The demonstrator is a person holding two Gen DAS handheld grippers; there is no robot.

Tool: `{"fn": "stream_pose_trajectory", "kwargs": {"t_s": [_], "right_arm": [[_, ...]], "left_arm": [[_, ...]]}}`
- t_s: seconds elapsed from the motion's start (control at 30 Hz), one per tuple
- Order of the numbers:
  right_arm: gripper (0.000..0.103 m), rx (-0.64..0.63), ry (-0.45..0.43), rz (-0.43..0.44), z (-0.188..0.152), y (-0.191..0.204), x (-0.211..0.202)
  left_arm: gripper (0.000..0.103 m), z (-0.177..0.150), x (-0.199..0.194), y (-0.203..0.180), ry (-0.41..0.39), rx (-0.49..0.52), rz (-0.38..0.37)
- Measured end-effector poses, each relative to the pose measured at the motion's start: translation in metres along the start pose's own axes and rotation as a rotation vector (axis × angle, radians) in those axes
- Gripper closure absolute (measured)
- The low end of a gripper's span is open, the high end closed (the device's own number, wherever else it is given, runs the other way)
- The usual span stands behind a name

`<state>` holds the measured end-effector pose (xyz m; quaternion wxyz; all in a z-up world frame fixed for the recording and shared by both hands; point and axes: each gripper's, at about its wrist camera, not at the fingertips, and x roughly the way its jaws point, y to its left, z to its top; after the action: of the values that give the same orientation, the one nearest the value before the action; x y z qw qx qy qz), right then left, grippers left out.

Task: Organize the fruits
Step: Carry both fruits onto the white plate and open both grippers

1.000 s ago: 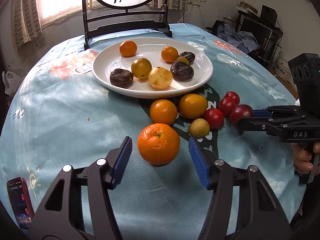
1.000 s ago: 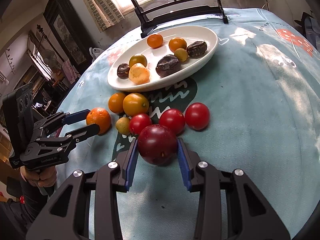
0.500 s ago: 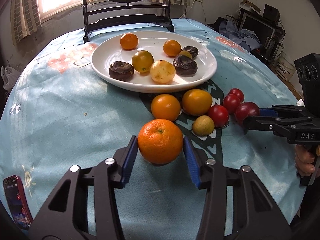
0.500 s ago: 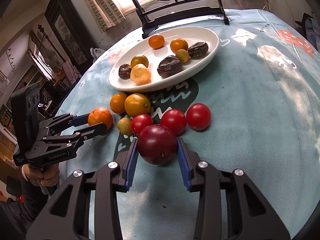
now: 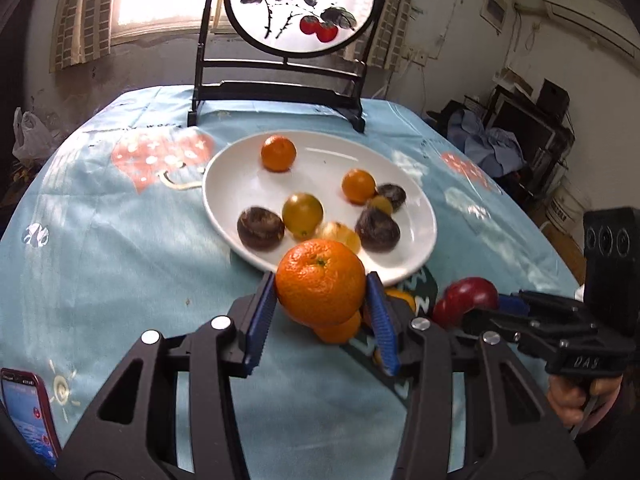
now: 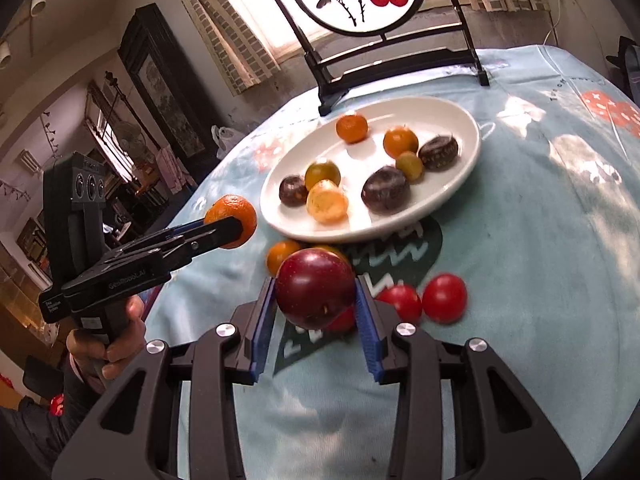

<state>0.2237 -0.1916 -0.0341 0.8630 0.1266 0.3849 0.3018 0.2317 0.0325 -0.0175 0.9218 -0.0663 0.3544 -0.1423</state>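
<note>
My left gripper [image 5: 321, 304] is shut on a large orange [image 5: 320, 282] and holds it above the table, near the front rim of the white plate [image 5: 228, 184]. It also shows in the right wrist view [image 6: 232, 222]. My right gripper [image 6: 316, 308] is shut on a dark red plum [image 6: 316, 288], lifted above the cloth; the plum shows in the left wrist view [image 5: 466, 300]. The plate [image 6: 460, 176] holds several oranges, yellow fruits and dark fruits. Red tomatoes [image 6: 444, 298] and a small orange [image 6: 282, 254] lie on the cloth below the plum.
A black stand with a round painted panel [image 5: 300, 4] stands behind the plate. A red phone [image 5: 26, 412] lies at the table's left front edge. The blue tablecloth [image 5: 100, 240] covers the round table; furniture and clutter [image 5: 520, 132] stand to the right.
Both grippers have lifted their fruit off the table and moved toward the plate. The left gripper went from open around the orange to shut on it.
</note>
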Motion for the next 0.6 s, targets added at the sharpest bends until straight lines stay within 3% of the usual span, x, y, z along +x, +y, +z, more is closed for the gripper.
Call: {"fn": "stream_pose_trajectory", "kwargs": {"t_s": [0.13,0.3,0.33,0.37,0.4,0.47,0.6], "right_arm": [[0.064,0.029,-0.085,-0.07,0.033,-0.006,0.016],[0.063,0.015,-0.091,-0.144,0.062,-0.017,0.045],[0.057,0.023,-0.088,-0.145,0.065,-0.02,0.049],[0.053,0.034,-0.082,-0.139,0.067,-0.022,0.052],[0.046,0.043,-0.08,-0.128,0.069,-0.024,0.051],[0.046,0.046,-0.108,-0.11,0.068,-0.026,0.041],[0.046,0.017,-0.162,-0.121,0.064,-0.019,0.016]], "left_arm": [[0.057,0.034,0.025,0.007,-0.024,-0.052,0.085],[0.056,0.051,0.058,0.019,0.021,-0.09,0.149],[0.05,0.051,0.06,0.02,0.025,-0.089,0.169],[0.027,0.052,0.06,0.021,0.02,-0.085,0.187],[0.019,0.052,0.056,0.02,0.0,-0.078,0.209],[0.014,0.052,0.044,0.017,-0.047,-0.062,0.24],[0.009,0.048,0.027,0.013,-0.069,-0.055,0.236]]}}
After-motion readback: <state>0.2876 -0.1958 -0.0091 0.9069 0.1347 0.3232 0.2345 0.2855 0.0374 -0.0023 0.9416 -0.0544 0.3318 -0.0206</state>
